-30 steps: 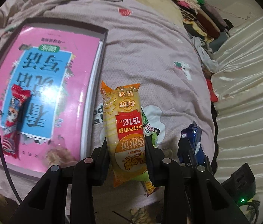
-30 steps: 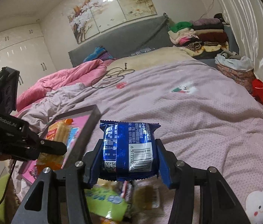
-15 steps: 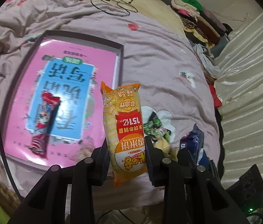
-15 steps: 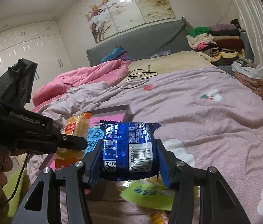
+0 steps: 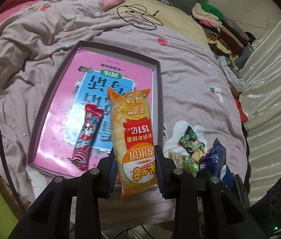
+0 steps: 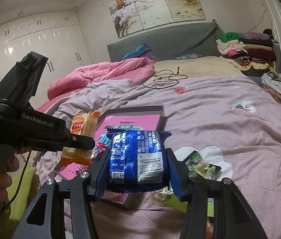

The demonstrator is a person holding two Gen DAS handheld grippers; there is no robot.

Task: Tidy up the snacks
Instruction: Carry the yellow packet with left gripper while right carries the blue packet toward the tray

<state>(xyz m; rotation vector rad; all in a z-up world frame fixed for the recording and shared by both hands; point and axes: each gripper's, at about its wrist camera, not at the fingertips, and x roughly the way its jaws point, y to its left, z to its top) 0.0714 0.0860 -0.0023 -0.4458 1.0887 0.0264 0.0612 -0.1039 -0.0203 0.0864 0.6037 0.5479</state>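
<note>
Yellow rice-cracker pack (image 5: 135, 139) clenched upright in left gripper (image 5: 135, 169), above the near right part of the box (image 5: 159, 83) on the bed. Right gripper (image 6: 137, 169) clamps blue biscuit pack (image 6: 138, 157). Best to lower the cracker pack flat beside the red snack (image 5: 87, 137), then release. Other snacks lie loose on the lilac bedspread (image 5: 190, 63); pink quilt and folded clothes sit at the headboard.

The right tool (image 6: 137, 166) clamps a blue snack pack (image 6: 137, 158) above the bed (image 6: 230, 123). Left of it, the left tool (image 6: 74, 139) grips an orange rice-cracker pack (image 6: 80, 135) near the pink-lined box (image 6: 140, 117).
</note>
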